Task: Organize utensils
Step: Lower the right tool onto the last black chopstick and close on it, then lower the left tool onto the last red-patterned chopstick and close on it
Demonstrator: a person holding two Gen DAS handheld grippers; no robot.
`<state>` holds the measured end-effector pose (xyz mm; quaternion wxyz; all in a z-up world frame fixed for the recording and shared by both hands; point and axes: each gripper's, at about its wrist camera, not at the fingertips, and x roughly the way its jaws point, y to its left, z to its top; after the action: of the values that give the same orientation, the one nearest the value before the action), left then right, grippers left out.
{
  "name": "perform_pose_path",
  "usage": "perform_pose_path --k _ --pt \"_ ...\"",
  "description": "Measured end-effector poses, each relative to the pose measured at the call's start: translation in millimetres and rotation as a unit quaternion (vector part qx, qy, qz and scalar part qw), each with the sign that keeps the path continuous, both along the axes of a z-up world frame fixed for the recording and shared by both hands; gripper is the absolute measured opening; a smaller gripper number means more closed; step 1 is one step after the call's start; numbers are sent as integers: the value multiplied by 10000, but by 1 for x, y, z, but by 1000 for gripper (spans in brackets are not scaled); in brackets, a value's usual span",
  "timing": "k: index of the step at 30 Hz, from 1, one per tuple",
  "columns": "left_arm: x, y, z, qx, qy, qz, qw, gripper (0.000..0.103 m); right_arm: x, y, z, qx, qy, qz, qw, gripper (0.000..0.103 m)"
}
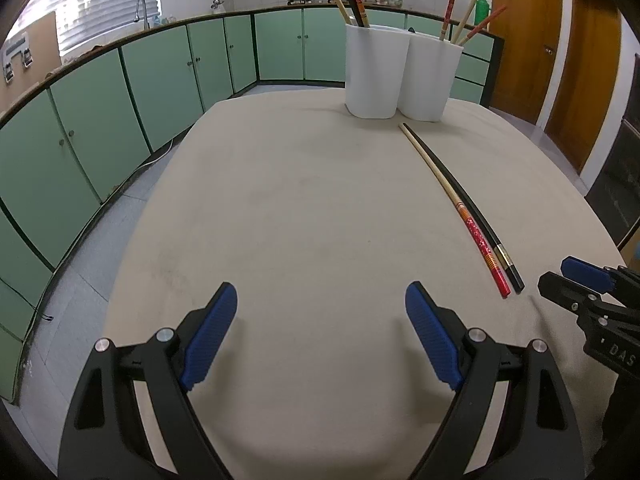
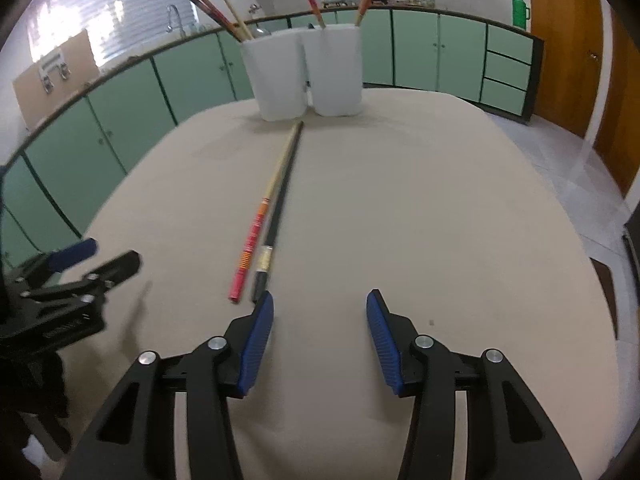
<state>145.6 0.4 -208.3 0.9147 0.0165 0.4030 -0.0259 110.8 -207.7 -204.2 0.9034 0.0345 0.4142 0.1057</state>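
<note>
At the far end of the beige bench (image 1: pixel 300 208) stand two white holders side by side, touching or nearly so: the left holder (image 1: pixel 374 72) and the right holder (image 1: pixel 430 78), each with several chopsticks leaning out of it. Just near of them, two loose chopsticks lie flat on the bench, close alongside each other and running toward the near edge: a red-handled chopstick (image 2: pixel 256 224) on the left and a black chopstick (image 2: pixel 280 204) on the right. The left hand-held gripper (image 1: pixel 320 312) hovers over bare cloth with its blue pads spread wide, holding nothing. The right hand-held gripper (image 2: pixel 320 320) is likewise spread and unladen, its left pad just beside the black chopstick's near end.
</note>
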Motion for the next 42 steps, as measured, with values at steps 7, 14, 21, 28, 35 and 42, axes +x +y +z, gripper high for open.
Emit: perform_pose_path --k 7,14,21,28,35,42 --pt "0 -1 -1 -24 -3 14 10000 84 5 20 -5 -235 46 174 9996 40" --pt "1 -4 -1 -36 26 -7 10000 84 13 27 -6 -273 68 249 9993 23" --pt "1 -7 -2 -44 40 -40 10000 84 12 31 -6 -249 75 310 9992 7" --pt "0 -15 -2 -135 89 -126 9998 84 4 15 -6 -165 69 102 9998 6" --pt "0 -39 -3 -247 140 -366 9989 84 -5 -13 -6 -281 27 -207 9994 6" --pt "3 -69 -4 -257 154 -604 9977 83 0 -45 -6 -250 37 -457 9986 6"
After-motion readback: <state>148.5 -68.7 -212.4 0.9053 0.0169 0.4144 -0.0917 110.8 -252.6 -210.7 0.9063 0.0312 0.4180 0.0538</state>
